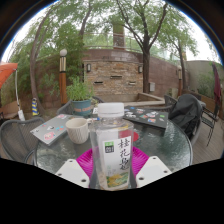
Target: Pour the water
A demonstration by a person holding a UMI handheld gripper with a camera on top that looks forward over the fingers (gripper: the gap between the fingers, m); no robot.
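Note:
A clear plastic bottle (110,145) with a white cap and a green and white label stands upright between my fingers. My gripper (111,163) is shut on the bottle, its pink pads (87,160) pressing the lower body from both sides. A white cup (77,129) sits on the round glass table (160,143), just ahead and to the left of the bottle. The bottle's base is hidden behind my fingers.
A magazine (50,127) lies on the table left of the cup and another (148,117) lies at the far right. A blue planter (81,103) stands beyond the table. A chair with a dark jacket (187,112) is at the right.

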